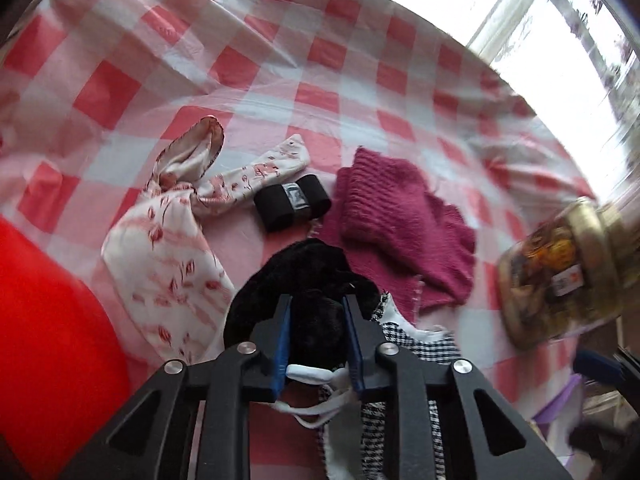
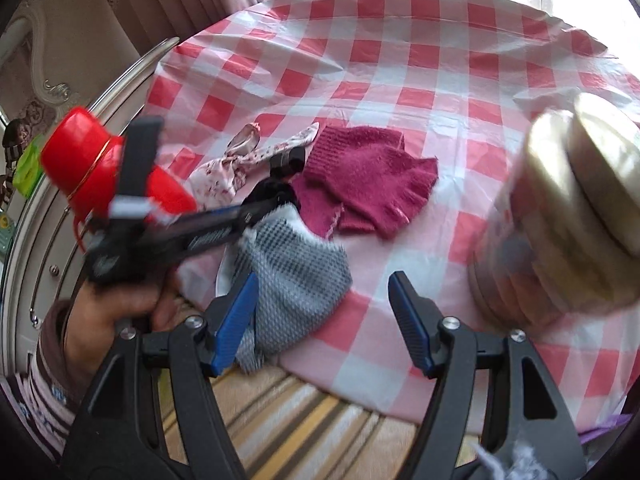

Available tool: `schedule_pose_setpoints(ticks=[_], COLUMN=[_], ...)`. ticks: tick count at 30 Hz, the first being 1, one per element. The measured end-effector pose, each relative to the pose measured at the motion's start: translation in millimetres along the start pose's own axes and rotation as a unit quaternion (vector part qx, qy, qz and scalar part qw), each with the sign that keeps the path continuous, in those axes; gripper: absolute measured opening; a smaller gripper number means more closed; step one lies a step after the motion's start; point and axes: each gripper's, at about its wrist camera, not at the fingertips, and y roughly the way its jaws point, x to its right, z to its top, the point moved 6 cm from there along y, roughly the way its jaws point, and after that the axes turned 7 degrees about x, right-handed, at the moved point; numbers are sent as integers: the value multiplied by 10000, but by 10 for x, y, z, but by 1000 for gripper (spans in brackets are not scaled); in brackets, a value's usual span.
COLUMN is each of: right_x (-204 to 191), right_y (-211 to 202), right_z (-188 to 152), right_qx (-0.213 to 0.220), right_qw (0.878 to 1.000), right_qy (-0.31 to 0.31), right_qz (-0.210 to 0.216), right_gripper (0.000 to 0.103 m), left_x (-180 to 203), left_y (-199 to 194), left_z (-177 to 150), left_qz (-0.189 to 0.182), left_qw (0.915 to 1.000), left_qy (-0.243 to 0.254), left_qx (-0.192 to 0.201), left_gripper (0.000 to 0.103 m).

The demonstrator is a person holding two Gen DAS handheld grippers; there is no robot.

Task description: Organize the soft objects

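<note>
Softly, left tool [image 1: 318,334] clamped on fuzzy black fabric [image 1: 296,280] (beside ribbed magenta knit [image 1: 384,216]), right tool [image 2: 322,312] agape.

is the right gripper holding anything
No, the right gripper is open, with only the checked tablecloth showing between its blue fingers.

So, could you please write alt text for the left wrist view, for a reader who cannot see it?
The left gripper has its blue-padded fingers closed on a black fuzzy cloth lying on a red-and-white checked tablecloth. Beyond it lie a magenta knit sweater, a floral fabric piece and a black elastic roll; a glass jar stands at the right.
</note>
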Motion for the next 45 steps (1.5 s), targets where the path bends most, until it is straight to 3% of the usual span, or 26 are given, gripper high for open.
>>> schedule_pose_setpoints(ticks=[7,12,21,30,34,35,40,45], right_x=[-89,-190,-610,-759,-747,-743,-734,-749], right_y=[381,666,1297,1668,1852,1886,1877,1540], right_z=[239,463,635,720,691,680,676,786], right_qx=[-93,-102,-363,-412,-598,-639,-538,-73], right_qw=[9999,9994,9882,9814,9777,9768,9783,9835], right_qy=[-131,-331,-1487,-1863,-1994,-2025,-1985,-1805], right_qz=[-33,23,-93,-208,-287,-294,-246,-57], right_gripper=[71,71,71,70,57,52,49,49], left_x=[88,71,-54,-132,-135,-138,-127,-125], left_y=[-299,-448,-582,-662,-717,-741,-858,-939], left_z=[-121,-266,-367,-366,-346,-339,-293,-237], left_qz=[-415,-636,-619,-658,-687,-699,-797,-872], left_qw=[9980,9955,9914,9884,9865,9858,9808,9754], left_qy=[-214,-547,-884,-978,-988,-985,-967,-1013], left_qx=[426,449,734,961,1108,1167,1496,1755], left_gripper=[23,23,23,23,23,23,23,23])
